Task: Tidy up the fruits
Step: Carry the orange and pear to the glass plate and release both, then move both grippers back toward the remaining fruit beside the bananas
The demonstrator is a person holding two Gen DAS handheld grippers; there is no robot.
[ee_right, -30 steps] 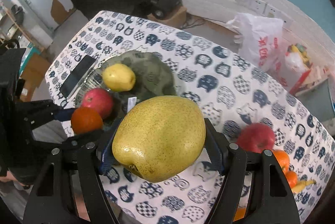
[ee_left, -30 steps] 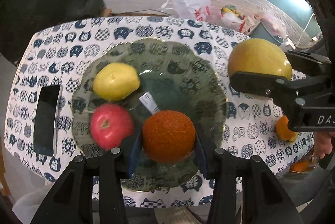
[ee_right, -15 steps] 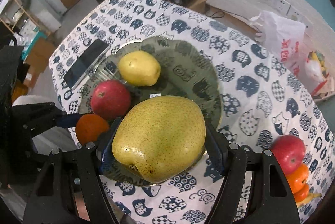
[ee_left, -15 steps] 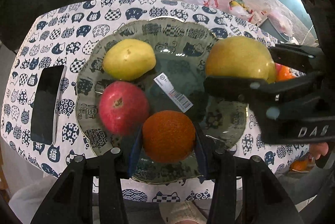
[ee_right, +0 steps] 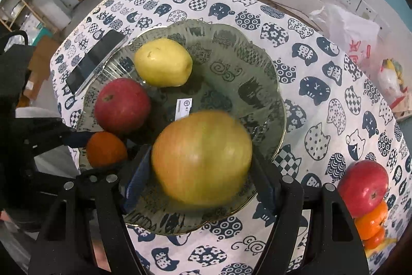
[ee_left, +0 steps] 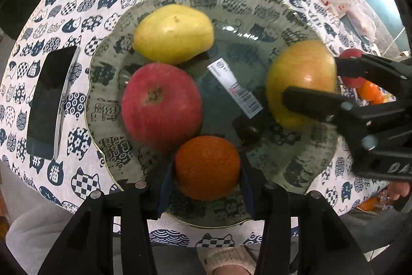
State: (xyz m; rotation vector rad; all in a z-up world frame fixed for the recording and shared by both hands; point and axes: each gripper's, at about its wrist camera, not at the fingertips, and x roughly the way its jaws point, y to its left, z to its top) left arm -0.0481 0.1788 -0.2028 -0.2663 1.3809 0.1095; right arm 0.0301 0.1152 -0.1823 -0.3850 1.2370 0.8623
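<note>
A green glass plate (ee_left: 257, 5) (ee_right: 247, 48) on the cat-print tablecloth holds a yellow pear (ee_left: 173, 33) (ee_right: 163, 62) and a red apple (ee_left: 161, 104) (ee_right: 122, 105). My left gripper (ee_left: 204, 172) (ee_right: 103, 154) is shut on an orange (ee_left: 207, 161) (ee_right: 105, 147) low over the plate's near rim. My right gripper (ee_right: 202, 177) (ee_left: 311, 77) is shut on a large yellow-green pear (ee_right: 202, 158) (ee_left: 301, 79) over the plate's right part. That pear is blurred and shows a reddish side.
A dark phone (ee_left: 49, 102) (ee_right: 95, 61) lies left of the plate. A barcode label (ee_left: 234, 87) is in the plate's middle. Another red apple (ee_right: 364, 187) and oranges (ee_right: 370, 221) sit at the table's right edge. A white plastic bag (ee_right: 352, 30) is beyond the table.
Both grippers sank toward the plate. The right one carried the large pear from right of the plate to over it, and the pear now looks blurred and redder.
</note>
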